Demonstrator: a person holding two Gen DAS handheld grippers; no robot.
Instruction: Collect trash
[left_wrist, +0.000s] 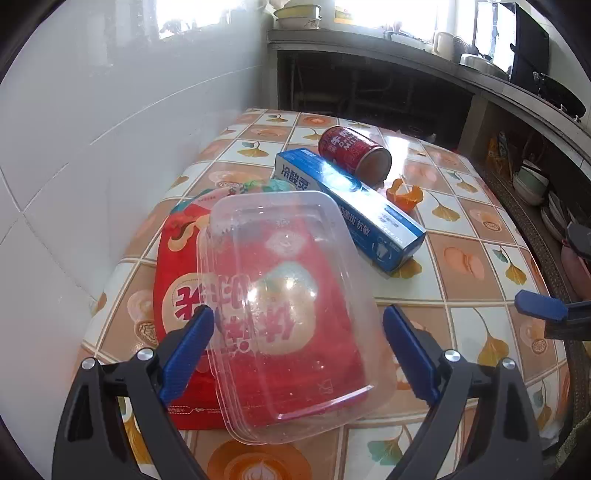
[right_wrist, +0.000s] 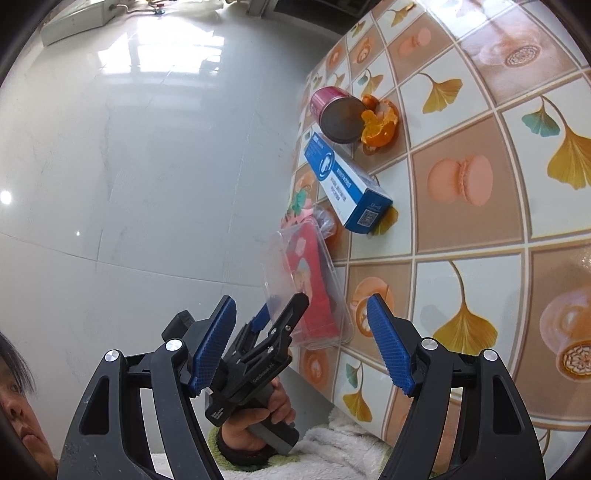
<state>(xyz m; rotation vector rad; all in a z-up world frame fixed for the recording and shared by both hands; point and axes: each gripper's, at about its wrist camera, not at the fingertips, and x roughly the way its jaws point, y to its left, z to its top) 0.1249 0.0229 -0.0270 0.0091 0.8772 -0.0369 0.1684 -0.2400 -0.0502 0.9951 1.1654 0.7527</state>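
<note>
The surface (left_wrist: 476, 236), laid with a cloth of ginkgo leaves and macarons, filled the lower and right parts of the left wrist view and ran against a white tiled wall (left_wrist: 92, 129) on the left. Across the bottom of that frame the left gripper (left_wrist: 298, 334) stood with its jaws spread wide on either side of a clear plastic food container (left_wrist: 288, 295); the left pad lay at the container's rim, while the right stood just apart. The container lay upside down on a red snack bag (left_wrist: 177, 295) in the lower middle of the frame. Judging from this, the step in hand was the approach to the container, and the next move would call for closing squarely on its thin, slippery walls without catching the bag beneath. In the right wrist view the right gripper (right_wrist: 301, 325) hung at the bottom of the frame with its jaws spread and nothing between them. Toward the upper middle of the left view lay a blue toothpaste box (left_wrist: 351, 199), close behind the container's far edge, then a red drink can (left_wrist: 354, 149) on its side, and, smallest, a piece of orange peel (left_wrist: 404, 195) just beside the box. These seemed to wait their turn.
</note>
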